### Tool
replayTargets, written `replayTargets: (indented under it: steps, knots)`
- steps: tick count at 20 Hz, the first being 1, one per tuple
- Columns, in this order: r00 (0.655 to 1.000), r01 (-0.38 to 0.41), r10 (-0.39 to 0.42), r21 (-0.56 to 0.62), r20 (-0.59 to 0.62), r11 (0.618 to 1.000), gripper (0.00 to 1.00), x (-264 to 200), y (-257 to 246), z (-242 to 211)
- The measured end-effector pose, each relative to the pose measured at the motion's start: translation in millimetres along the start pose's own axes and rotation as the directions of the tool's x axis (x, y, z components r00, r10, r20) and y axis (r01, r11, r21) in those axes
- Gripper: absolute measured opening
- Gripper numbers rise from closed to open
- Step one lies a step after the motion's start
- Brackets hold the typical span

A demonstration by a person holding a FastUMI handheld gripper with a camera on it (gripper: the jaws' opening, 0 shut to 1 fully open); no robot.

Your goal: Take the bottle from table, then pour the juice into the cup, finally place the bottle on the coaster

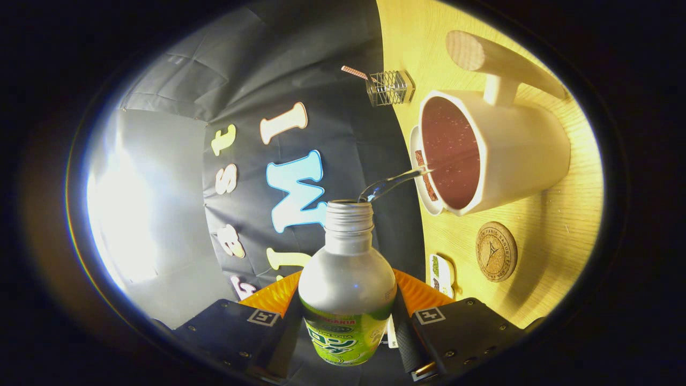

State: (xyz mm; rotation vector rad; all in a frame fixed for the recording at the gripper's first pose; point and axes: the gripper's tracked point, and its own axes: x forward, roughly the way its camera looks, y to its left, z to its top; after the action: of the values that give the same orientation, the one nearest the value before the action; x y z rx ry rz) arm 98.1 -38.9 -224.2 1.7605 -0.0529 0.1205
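Gripper view: gripper [347, 321] jaws clamp the silver, green-labelled bottle [347, 284], pouring into the white mug [514, 155]; next, upright it onto the round cork coaster [496, 252] beside that mug.

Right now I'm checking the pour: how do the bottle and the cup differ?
The bottle is silver with a green label; the cup is white with a reddish inside. The bottle has a narrow threaded neck, the cup a wide mouth and handle. The bottle sits between the fingers, the cup rests on the table. Both are open.
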Motion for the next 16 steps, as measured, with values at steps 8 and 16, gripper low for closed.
replayTargets:
  steps: [8, 16]
  knots:
    - [1.000, -0.005, 0.005, 0.030, 0.005, 1.000, 0.76, -0.2, 2.7, -1.8]
    - [1.000, -0.007, 0.006, 0.069, 0.020, 0.998, 0.76, -5.2, -4.3, -3.2]
